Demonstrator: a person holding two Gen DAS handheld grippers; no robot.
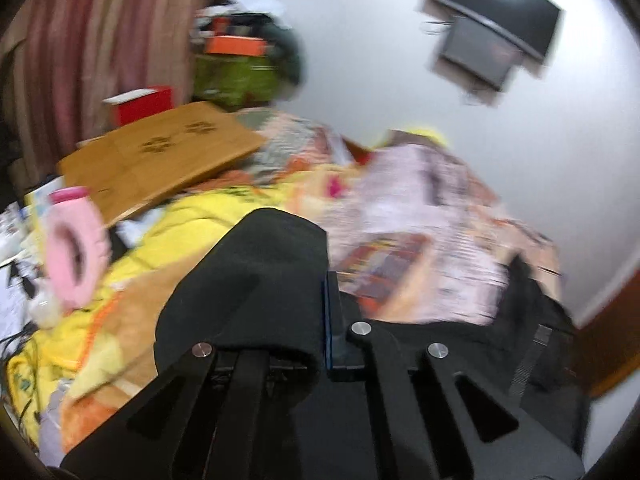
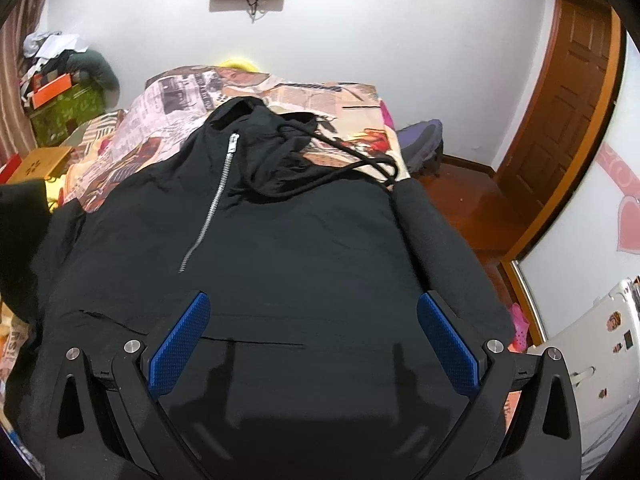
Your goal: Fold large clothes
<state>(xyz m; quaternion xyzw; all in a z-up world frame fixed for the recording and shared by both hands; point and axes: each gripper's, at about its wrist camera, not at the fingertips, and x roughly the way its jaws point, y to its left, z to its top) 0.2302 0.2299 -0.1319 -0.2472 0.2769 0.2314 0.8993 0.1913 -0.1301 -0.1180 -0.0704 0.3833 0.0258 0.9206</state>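
A black zip hoodie (image 2: pixel 280 240) lies face up on the bed, its hood (image 2: pixel 256 120) at the far end and its drawstring (image 2: pixel 360 160) trailing to the right. My right gripper (image 2: pixel 314 340) hovers open over the front pocket area, blue pads (image 2: pixel 180 344) wide apart with nothing between them. In the blurred left wrist view my left gripper (image 1: pixel 322 312) is shut on a fold of the hoodie's black fabric (image 1: pixel 256 280), which drapes over and hides its left finger. That raised fabric (image 2: pixel 20 240) shows at the left edge of the right wrist view.
The bed cover (image 2: pixel 180 92) has a newspaper print. A wooden lap table (image 1: pixel 160 160), a pink ring-shaped bottle (image 1: pixel 76 256) and a yellow blanket (image 1: pixel 192 220) crowd the bed's left side. A purple bag (image 2: pixel 420 140) and a wooden door (image 2: pixel 560 120) are on the right.
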